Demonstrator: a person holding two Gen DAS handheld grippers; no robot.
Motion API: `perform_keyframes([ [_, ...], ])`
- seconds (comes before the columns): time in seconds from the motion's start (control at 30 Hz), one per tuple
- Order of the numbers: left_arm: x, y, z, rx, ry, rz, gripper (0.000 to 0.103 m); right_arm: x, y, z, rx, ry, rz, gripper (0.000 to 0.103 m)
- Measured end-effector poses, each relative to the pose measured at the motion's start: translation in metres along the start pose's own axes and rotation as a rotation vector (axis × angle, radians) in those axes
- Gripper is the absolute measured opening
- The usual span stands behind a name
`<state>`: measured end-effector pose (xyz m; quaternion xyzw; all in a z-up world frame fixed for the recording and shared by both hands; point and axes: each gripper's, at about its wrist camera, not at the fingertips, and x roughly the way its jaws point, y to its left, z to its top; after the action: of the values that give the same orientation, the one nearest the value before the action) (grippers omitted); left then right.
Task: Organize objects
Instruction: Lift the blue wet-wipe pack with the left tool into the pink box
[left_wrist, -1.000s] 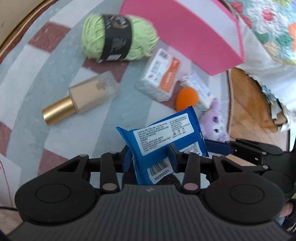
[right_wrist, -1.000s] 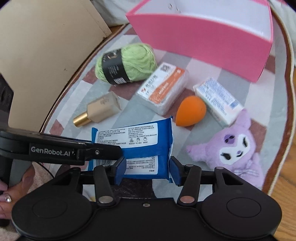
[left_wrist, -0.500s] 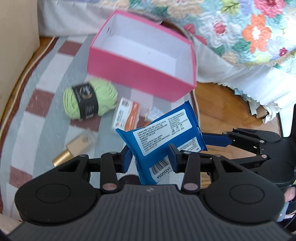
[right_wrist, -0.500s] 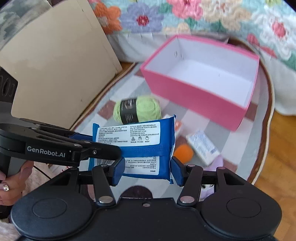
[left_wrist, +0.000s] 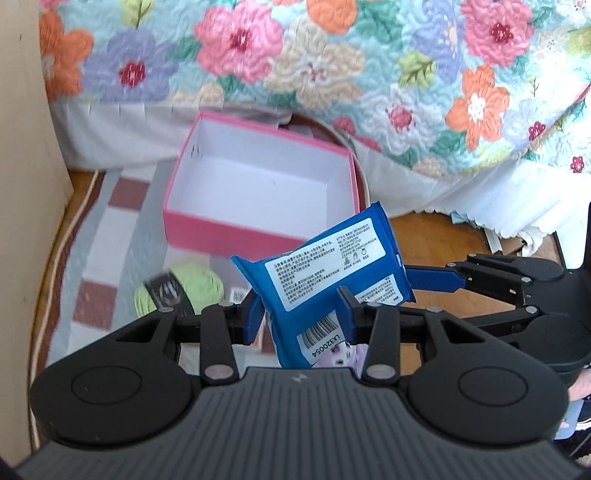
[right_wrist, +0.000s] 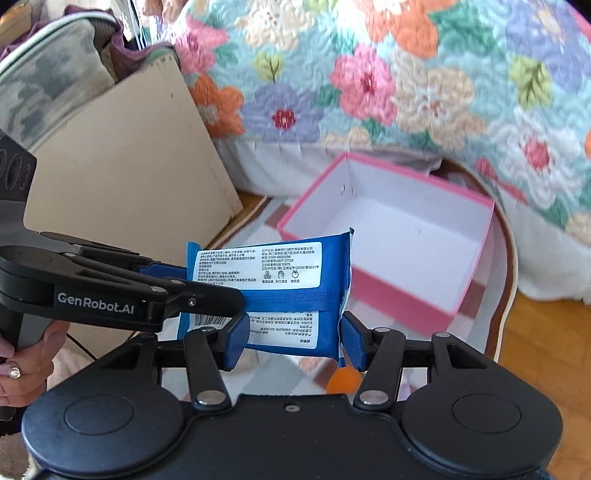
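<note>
A blue wipes pack (left_wrist: 321, 273) with a white label hangs in the air, held by both grippers. My left gripper (left_wrist: 301, 314) is shut on its lower barcode end. In the right wrist view, my right gripper (right_wrist: 291, 332) is shut on the pack (right_wrist: 273, 269) across its width, and the left gripper (right_wrist: 207, 295) reaches in from the left and clamps the pack's left end. The right gripper (left_wrist: 443, 277) shows at the pack's right side in the left wrist view. The open pink box (left_wrist: 258, 240), white inside and empty, stands on the rug ahead and below; its front wall (right_wrist: 399, 295) also shows.
A green yarn ball (left_wrist: 192, 288) and an orange sponge (right_wrist: 341, 380) lie on the checked rug (left_wrist: 110, 236) below the grippers. A floral quilt (left_wrist: 332, 74) hangs behind the box, a beige board (right_wrist: 129, 166) leans at the left, and wooden floor (right_wrist: 546, 350) lies at the right.
Both grippers rose with the pack still clamped between them. The items on the rug dropped low and mostly out of sight, and the box's inside and the quilt came into view.
</note>
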<state>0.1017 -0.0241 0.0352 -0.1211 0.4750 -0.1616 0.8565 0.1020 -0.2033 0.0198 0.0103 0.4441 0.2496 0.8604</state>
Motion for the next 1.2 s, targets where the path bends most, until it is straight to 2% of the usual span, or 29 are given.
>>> perform_keyframes([
  [0.17,0.009,0.0,0.029,0.013,-0.049,0.043,0.04,0.01,-0.007,0.017,0.011,-0.058,-0.01,0.06],
  [0.23,0.017,0.004,0.038,0.008,-0.066,0.049,0.04,0.019,-0.014,0.021,0.056,-0.083,-0.005,0.06],
  [0.4,0.045,0.012,0.058,-0.001,-0.057,0.05,0.04,0.037,-0.03,0.03,0.118,-0.138,-0.004,0.06],
  [0.53,0.077,0.01,0.073,0.015,-0.07,0.045,0.04,0.054,-0.044,0.032,0.115,-0.142,-0.034,0.06],
  [0.73,0.144,-0.002,0.09,0.084,-0.019,0.063,0.041,0.092,-0.086,0.026,0.197,-0.163,-0.094,0.059],
  [1.0,0.226,0.006,0.116,0.087,0.045,0.013,0.041,0.143,-0.13,0.043,0.184,-0.078,-0.241,0.051],
  [1.2,0.263,0.021,0.124,0.033,0.058,-0.023,0.043,0.174,-0.138,0.056,0.112,0.012,-0.333,0.051],
])
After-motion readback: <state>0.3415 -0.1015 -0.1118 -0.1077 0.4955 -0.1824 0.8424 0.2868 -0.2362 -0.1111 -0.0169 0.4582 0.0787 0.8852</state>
